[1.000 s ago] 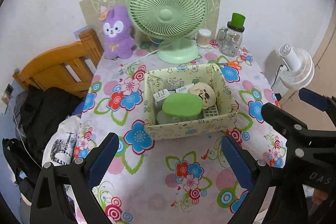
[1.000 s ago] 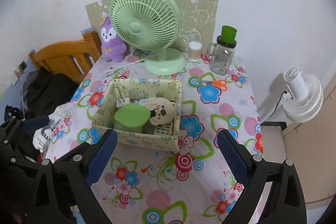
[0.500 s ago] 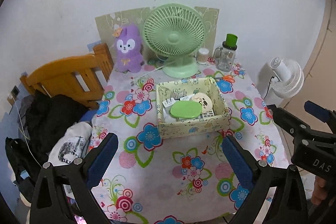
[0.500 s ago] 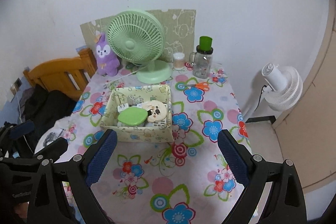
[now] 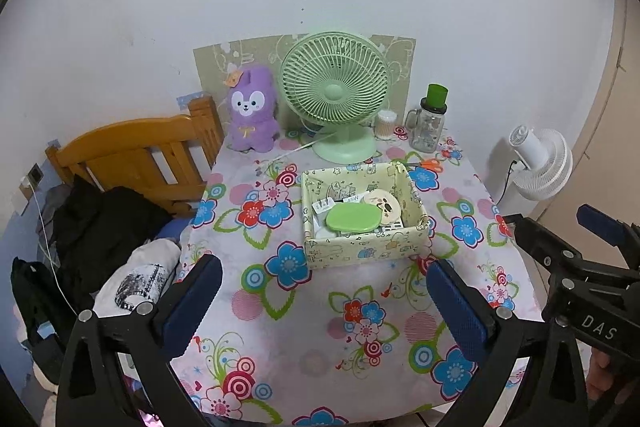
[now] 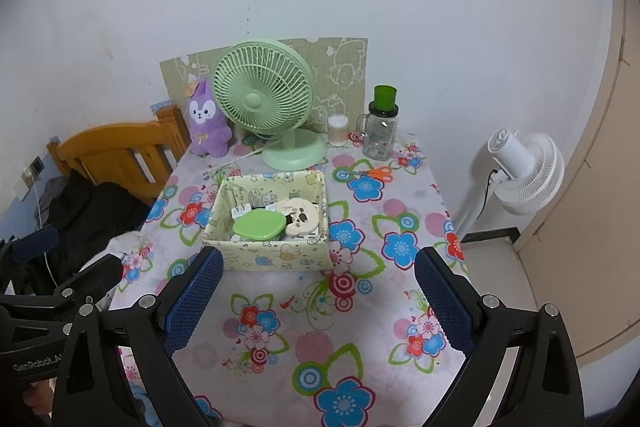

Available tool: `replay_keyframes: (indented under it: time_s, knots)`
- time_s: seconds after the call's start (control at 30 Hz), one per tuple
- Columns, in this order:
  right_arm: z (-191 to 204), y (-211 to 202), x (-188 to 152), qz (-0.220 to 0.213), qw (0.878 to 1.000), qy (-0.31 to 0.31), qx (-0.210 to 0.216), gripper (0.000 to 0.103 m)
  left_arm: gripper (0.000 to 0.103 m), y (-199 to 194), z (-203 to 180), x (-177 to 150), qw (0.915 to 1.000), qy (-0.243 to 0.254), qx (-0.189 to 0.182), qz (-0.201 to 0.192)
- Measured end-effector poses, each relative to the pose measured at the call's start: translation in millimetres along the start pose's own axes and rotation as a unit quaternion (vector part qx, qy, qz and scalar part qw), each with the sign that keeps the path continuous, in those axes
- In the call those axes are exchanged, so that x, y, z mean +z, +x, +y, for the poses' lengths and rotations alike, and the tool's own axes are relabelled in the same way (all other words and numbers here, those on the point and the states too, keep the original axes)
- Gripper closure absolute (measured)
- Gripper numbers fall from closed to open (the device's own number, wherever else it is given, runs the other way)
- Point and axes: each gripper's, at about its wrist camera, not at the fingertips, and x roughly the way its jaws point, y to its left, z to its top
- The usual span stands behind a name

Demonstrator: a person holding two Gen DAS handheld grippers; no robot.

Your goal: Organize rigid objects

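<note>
A: Grippers?
B: Left gripper [image 5: 324, 297] and right gripper [image 6: 318, 289], both spread wide, nothing between the blue pads, held above the near edge of the floral table [image 6: 360, 359].

A: Task items?
B: Patterned box [image 6: 272, 251], mid-table. Contents: green lid [image 6: 259, 223] at its near left, round cream case [image 6: 301, 217] touching it on the right, white pieces behind.

A: Far end?
B: Purple plush [image 5: 252, 111], green fan [image 5: 334, 95], cotton-swab jar [image 5: 386, 125], green-capped jar [image 5: 430, 123]; orange scissors [image 6: 376, 173] just right of the box.
</note>
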Motion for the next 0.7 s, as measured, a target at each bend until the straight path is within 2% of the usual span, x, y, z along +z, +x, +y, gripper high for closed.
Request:
replay_keyframes:
  time_s: [0.7]
  knots:
    - [-7.9,-7.1,3.1,-0.017,0.999,-0.001,-0.027,0.005,0.000,0.5,-11.9,5.0,0.9999,0.010,0.005,-0.012]
